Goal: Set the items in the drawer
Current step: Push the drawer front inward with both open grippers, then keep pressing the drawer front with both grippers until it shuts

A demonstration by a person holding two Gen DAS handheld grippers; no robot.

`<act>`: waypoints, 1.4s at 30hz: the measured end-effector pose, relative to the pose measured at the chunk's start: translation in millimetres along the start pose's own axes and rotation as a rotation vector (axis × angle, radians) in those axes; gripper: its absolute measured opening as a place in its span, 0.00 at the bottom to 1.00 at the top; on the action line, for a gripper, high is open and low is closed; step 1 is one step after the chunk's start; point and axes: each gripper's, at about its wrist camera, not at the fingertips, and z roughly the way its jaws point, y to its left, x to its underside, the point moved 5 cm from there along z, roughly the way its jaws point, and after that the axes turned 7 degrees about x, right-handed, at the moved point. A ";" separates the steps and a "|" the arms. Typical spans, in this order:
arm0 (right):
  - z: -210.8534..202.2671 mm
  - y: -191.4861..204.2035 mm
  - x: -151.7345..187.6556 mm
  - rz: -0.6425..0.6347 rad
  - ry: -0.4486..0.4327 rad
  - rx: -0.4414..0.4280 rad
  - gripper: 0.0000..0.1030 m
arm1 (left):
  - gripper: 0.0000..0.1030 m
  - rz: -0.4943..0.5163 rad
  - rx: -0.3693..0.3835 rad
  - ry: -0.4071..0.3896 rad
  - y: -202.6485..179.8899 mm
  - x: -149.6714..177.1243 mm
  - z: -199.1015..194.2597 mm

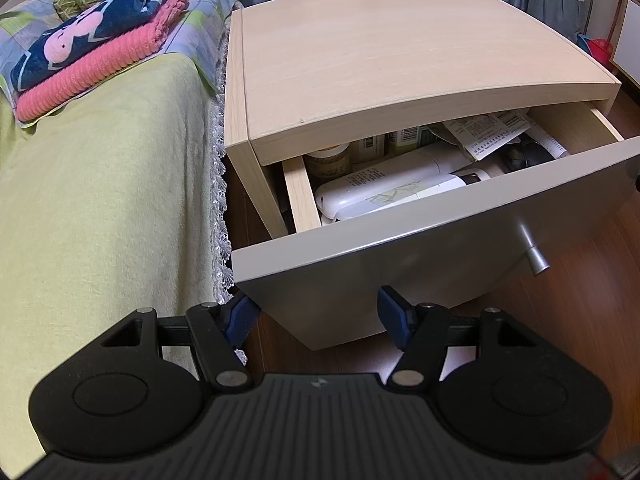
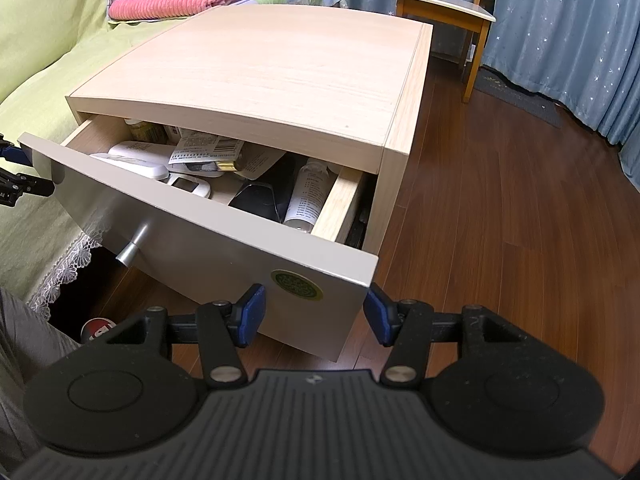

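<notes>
A bedroom in a home. A bed (image 1: 100,184) covered with a yellow-green spread edged in white lace (image 1: 219,216) stands beside a light-wood nightstand (image 1: 384,60). Folded towels (image 1: 96,52), one pink and one navy with a cartoon print, lie on a patterned pillow (image 1: 196,20). The nightstand's open drawer (image 2: 208,236) holds household odds and ends: bottles, a white remote control (image 1: 384,196) and printed slips. Blue star-print curtains (image 2: 568,28) hang to a dark wood-plank floor (image 2: 500,200), and a wooden chair (image 2: 444,8) stands near them.
</notes>
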 end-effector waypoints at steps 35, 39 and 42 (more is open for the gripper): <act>17.4 67.3 -0.8 0.271 0.070 0.029 0.40 | 0.64 -0.211 0.018 0.065 -73.2 -9.6 16.7; 24.3 68.1 -7.2 0.292 0.074 0.040 0.40 | 0.64 -0.212 0.005 0.067 -75.4 -12.8 19.7; 28.3 69.4 -10.5 0.308 0.082 0.045 0.40 | 0.64 -0.209 -0.005 0.064 -75.8 -15.5 21.8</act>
